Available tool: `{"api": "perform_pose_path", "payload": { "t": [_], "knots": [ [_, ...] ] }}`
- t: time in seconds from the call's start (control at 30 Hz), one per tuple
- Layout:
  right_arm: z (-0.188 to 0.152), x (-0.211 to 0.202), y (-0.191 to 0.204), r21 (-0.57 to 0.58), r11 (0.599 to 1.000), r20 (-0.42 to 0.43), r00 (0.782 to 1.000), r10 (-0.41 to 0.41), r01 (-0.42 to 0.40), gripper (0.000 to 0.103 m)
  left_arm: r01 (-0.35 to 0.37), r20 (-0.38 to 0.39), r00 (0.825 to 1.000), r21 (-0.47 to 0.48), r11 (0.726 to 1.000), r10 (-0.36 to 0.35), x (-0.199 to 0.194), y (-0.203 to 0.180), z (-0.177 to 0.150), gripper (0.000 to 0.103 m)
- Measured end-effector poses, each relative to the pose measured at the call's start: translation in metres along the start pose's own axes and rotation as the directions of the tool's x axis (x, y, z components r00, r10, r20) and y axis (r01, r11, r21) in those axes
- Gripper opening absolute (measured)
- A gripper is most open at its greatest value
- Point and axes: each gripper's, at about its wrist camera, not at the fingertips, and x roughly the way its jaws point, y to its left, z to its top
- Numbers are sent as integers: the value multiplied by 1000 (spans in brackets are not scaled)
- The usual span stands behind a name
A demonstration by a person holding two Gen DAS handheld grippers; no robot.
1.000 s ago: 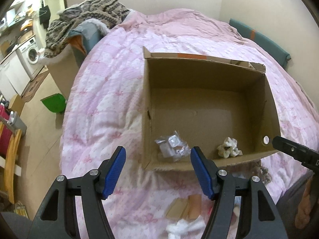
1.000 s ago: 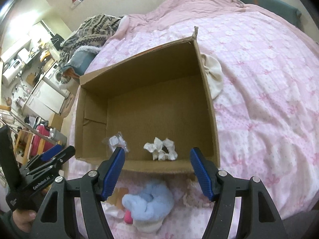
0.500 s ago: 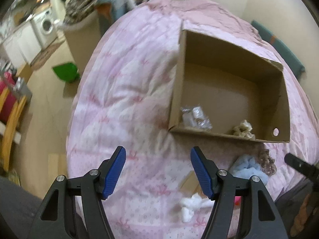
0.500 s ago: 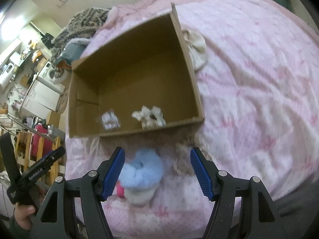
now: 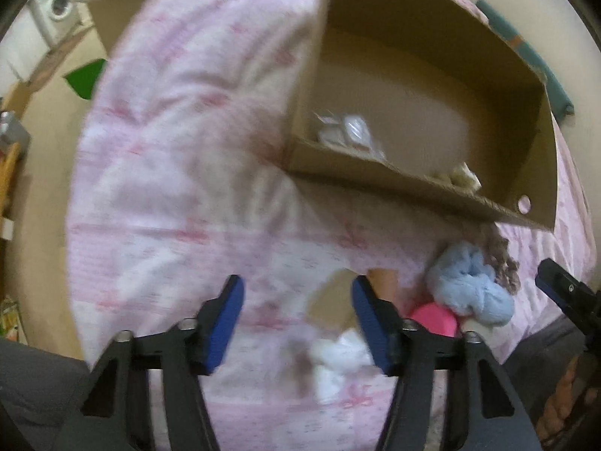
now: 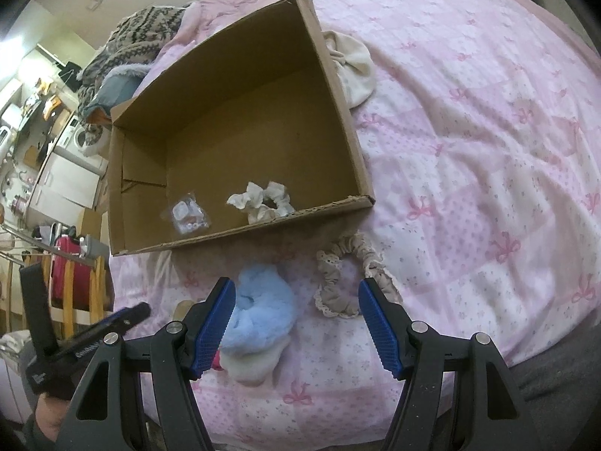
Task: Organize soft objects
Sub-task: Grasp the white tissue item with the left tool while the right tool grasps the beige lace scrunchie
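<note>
The white scrunchie [image 5: 338, 357] lies on the bed cover [image 5: 169, 188], just below the left gripper [image 5: 296, 323], whose jaws are closing with nothing gripped. The right gripper [image 6: 296, 323] is spread wide and empty above the blue scrunchie [image 6: 259, 312], near the box [image 6: 338, 94].

- Left view: from the left gripper [image 5: 296, 323], looking steeply down at the bed [image 5: 169, 150], close; blurry.
- Box [image 5: 375, 184] up and to the right in that view, seen from its near left corner.
- Right view: from the right gripper [image 6: 296, 323], looking down at a slant, a bit farther back, sharp.
- Box [image 6: 233, 233] straight ahead there, open top in full view.
- Shared by both: box, bed, blue fluffy thing [image 5: 469, 289] [image 6: 259, 312], frilly band [image 5: 503, 259] [image 6: 349, 278].
- Each view with the other gripper at its edge.
</note>
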Motion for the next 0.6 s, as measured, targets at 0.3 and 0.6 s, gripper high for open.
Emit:
{"api": "perform_pose_path", "payload": {
  "t": [0.3, 0.6],
  "knots": [
    [1, -1, -10, 38, 999, -4, 1000, -3, 4, 72, 21, -121, 993, 113, 993, -7, 39, -37, -1, 24],
    [4, 3, -12, 50, 999, -8, 1000, -14, 15, 72, 87, -39, 996, 64, 994, -84, 4, -24, 1, 8]
  ]
}}
